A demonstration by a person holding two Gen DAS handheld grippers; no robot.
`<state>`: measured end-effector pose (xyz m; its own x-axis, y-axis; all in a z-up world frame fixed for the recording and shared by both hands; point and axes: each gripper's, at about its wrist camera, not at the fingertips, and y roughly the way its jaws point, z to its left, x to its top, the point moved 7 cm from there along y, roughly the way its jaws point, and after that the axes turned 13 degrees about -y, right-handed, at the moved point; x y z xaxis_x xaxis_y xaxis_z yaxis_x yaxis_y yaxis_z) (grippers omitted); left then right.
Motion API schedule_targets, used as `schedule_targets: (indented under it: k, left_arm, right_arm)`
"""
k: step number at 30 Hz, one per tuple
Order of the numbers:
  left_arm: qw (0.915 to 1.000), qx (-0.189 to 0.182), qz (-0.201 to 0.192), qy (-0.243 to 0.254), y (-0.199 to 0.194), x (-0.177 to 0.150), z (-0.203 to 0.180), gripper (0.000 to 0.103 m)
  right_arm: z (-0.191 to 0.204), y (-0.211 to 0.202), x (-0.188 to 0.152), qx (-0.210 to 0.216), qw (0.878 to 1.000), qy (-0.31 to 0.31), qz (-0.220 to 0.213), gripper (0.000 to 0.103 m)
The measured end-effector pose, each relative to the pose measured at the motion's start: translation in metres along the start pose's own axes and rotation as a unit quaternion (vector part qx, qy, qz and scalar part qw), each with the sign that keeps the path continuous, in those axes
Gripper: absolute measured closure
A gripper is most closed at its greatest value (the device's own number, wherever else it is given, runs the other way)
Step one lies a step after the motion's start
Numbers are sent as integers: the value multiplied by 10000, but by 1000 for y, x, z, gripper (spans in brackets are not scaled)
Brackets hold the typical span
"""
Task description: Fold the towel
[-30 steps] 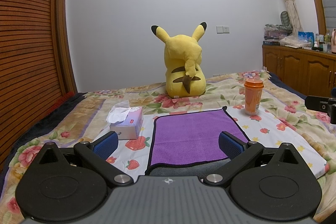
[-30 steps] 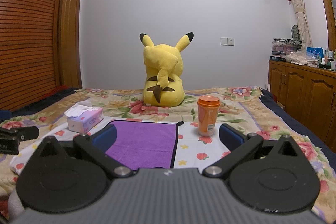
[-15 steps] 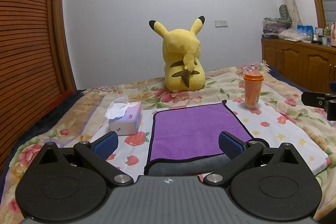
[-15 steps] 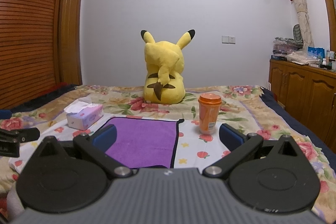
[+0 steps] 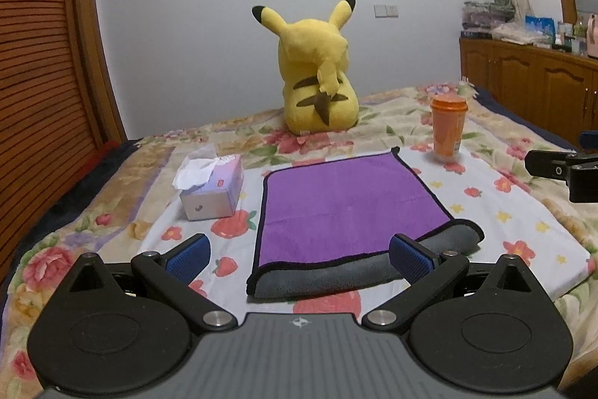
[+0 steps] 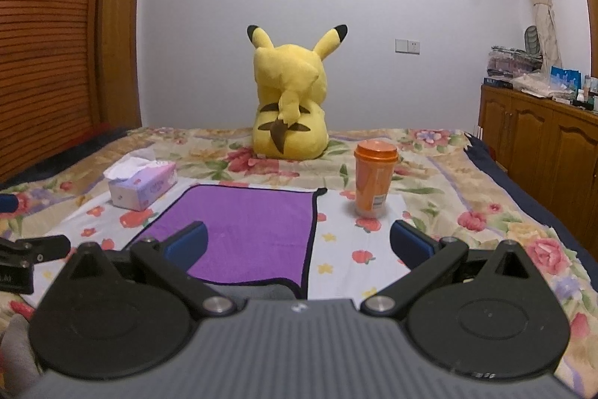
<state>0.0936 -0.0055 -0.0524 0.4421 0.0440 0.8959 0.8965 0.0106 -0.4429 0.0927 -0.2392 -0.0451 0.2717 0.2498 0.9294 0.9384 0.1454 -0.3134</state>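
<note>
Both hand-held grippers, left (image 5: 299, 251) and right (image 6: 298, 243), hang wide apart, holding nothing. The purple towel (image 5: 347, 199) lies on the bed (image 5: 523, 174). A clumsy sweep might knock over the orange cup (image 6: 375, 178).

Tissue box (image 5: 212, 186) stands just left of towel (image 5: 347, 204), narrow strip of sheet between them. Orange cup (image 5: 448, 124) upright near towel's far right corner, apart from it. Plush toy (image 5: 317, 73) blocks far side, beyond towel's far edge. Bare sheet (image 5: 501, 212) right of towel, wide passage. Near edge of towel unobstructed. Wooden cabinet (image 6: 542, 141) far right, off bed. Slatted wooden wall (image 5: 33, 92) bounds left side.
</note>
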Motion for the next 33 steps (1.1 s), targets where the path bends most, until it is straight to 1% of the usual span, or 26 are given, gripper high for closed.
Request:
schedule_targets:
  k: [10, 14, 23, 30, 33]
  left_arm:
    - [9997, 59, 231, 78, 21, 0, 5, 0]
    - [9992, 172, 355, 56, 31, 0, 11, 0]
    - [9987, 171, 472, 13, 47, 5, 20, 0]
    - [9977, 196, 644, 78, 67, 7, 27, 0]
    - [9967, 277, 757, 70, 79, 5, 34, 0]
  right_arm:
    - [-1, 18, -5, -2, 9998, 27, 214, 0]
    - [0, 24, -6, 28, 9996, 16, 287, 0]
    - [3, 37, -8, 117, 9990, -9, 424, 0]
    - [4, 49, -9, 191, 9986, -11, 500, 0]
    - [5, 55, -10, 225, 9983, -7, 537, 0]
